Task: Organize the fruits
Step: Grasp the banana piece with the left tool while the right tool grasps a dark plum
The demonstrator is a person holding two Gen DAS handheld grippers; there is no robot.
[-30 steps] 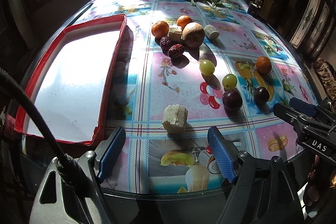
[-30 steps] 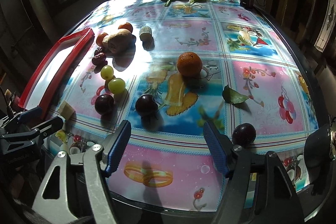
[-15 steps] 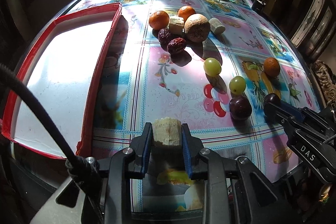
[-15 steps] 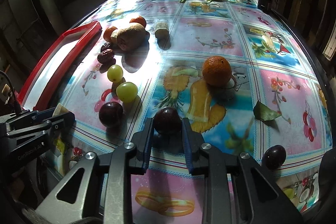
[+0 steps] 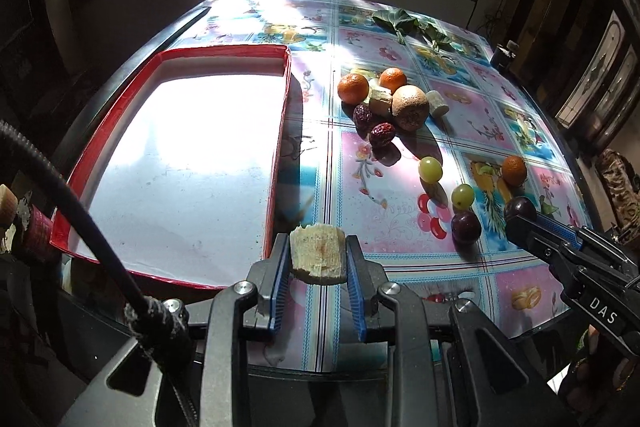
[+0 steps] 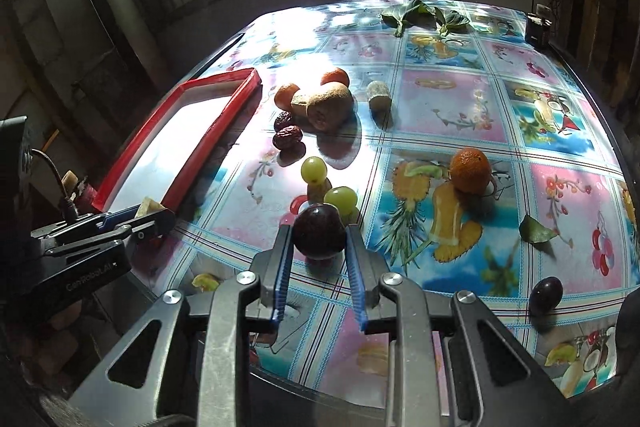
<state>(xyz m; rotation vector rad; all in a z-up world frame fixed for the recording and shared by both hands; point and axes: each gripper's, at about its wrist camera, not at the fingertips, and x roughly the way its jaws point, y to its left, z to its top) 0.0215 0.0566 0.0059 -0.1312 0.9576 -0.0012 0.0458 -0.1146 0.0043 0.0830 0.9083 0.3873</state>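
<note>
My left gripper (image 5: 318, 259) is shut on a pale banana chunk (image 5: 318, 258), held above the table just right of the red tray's (image 5: 280, 131) near corner. My right gripper (image 6: 318, 241) is shut on a dark plum (image 6: 319, 236), lifted over the table in front of two green grapes (image 6: 340, 198). The right gripper and its plum (image 5: 519, 208) show at the right of the left wrist view. The left gripper (image 6: 154, 213) shows at the left of the right wrist view. The tray is white inside and holds nothing.
On the patterned tablecloth (image 5: 384, 187) lie two oranges (image 5: 353, 88), a brown round fruit (image 5: 410, 107), two red dates (image 5: 382, 134), banana chunks (image 5: 437, 103), another plum (image 5: 466, 226), a lone orange (image 6: 470, 165), a far plum (image 6: 546, 294), leaves (image 6: 424, 13).
Both grippers have lifted their fruit off the table. The left has moved toward the tray with the banana chunk; the right has raised the plum and shifted left.
</note>
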